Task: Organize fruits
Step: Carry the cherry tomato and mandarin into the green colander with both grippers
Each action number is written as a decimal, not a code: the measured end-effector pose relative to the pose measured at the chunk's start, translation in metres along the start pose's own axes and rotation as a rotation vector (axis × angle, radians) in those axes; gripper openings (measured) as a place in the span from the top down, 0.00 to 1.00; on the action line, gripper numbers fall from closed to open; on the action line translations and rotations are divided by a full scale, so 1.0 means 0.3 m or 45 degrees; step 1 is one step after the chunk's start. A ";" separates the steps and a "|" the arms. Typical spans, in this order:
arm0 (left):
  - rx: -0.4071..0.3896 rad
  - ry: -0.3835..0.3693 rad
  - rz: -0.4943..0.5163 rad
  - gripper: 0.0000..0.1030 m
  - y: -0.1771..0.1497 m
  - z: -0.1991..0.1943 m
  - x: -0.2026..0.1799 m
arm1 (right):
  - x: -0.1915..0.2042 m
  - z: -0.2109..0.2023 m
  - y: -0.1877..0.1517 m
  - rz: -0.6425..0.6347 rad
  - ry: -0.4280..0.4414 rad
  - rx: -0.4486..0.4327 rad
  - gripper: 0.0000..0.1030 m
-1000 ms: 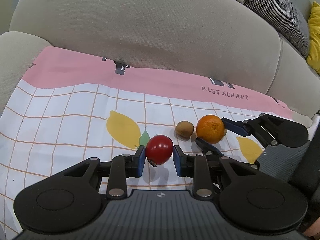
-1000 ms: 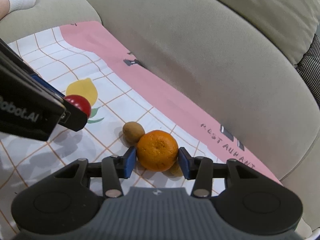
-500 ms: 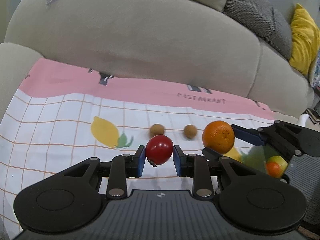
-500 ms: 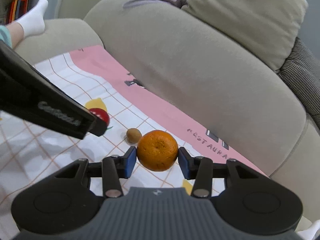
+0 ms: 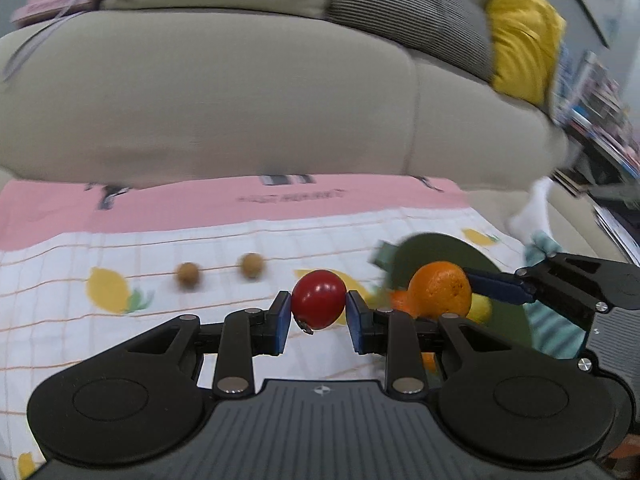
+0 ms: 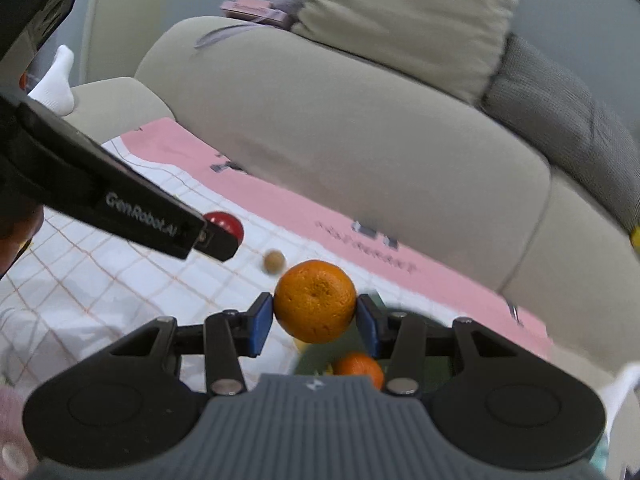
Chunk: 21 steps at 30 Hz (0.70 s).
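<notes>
My left gripper [image 5: 318, 312] is shut on a red tomato [image 5: 319, 298] and holds it above the cloth. My right gripper [image 6: 316, 318] is shut on an orange [image 6: 315, 300] and holds it over a dark green plate [image 5: 444, 250]; the orange also shows in the left wrist view [image 5: 439, 289]. The plate holds another orange [image 6: 359, 366] and a yellow fruit [image 5: 479, 308]. Two small brown fruits [image 5: 188, 274] [image 5: 252, 265] lie on the cloth to the left. The tomato also shows in the right wrist view [image 6: 224, 222].
A white checked cloth with lemon prints and a pink border [image 5: 240, 236] covers the sofa seat. The beige sofa back [image 5: 240, 100] rises behind. A yellow cushion [image 5: 520, 32] sits far right. A person's white sock [image 6: 56, 76] is at the left armrest.
Both grippers have lifted and swung right with their fruits. The green plate with fruit has come into view under the right gripper. The brown fruits now lie further left.
</notes>
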<state>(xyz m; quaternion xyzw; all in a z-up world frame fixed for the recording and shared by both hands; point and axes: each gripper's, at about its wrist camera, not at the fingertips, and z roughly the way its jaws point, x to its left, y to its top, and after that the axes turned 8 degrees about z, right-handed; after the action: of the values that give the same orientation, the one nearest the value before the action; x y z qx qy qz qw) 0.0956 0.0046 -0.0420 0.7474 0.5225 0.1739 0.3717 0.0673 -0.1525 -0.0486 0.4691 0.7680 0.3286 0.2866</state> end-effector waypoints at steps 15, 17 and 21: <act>0.214 -0.168 0.257 0.68 0.055 0.128 -0.240 | -0.355 0.044 -0.191 0.689 0.288 0.400 0.58; 0.232 -0.169 0.277 0.68 0.056 0.137 -0.251 | -0.376 0.069 -0.206 0.779 0.342 0.445 0.58; 0.261 -0.164 0.296 0.68 0.054 0.158 -0.256 | -0.382 0.107 -0.228 0.854 0.385 0.527 0.58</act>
<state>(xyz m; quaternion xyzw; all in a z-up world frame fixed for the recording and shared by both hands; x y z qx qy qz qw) 0.1066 -0.0860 -0.0514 0.8465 0.4225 0.1134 0.3034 0.1002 -0.2725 -0.1062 0.6873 0.6559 0.3078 -0.0525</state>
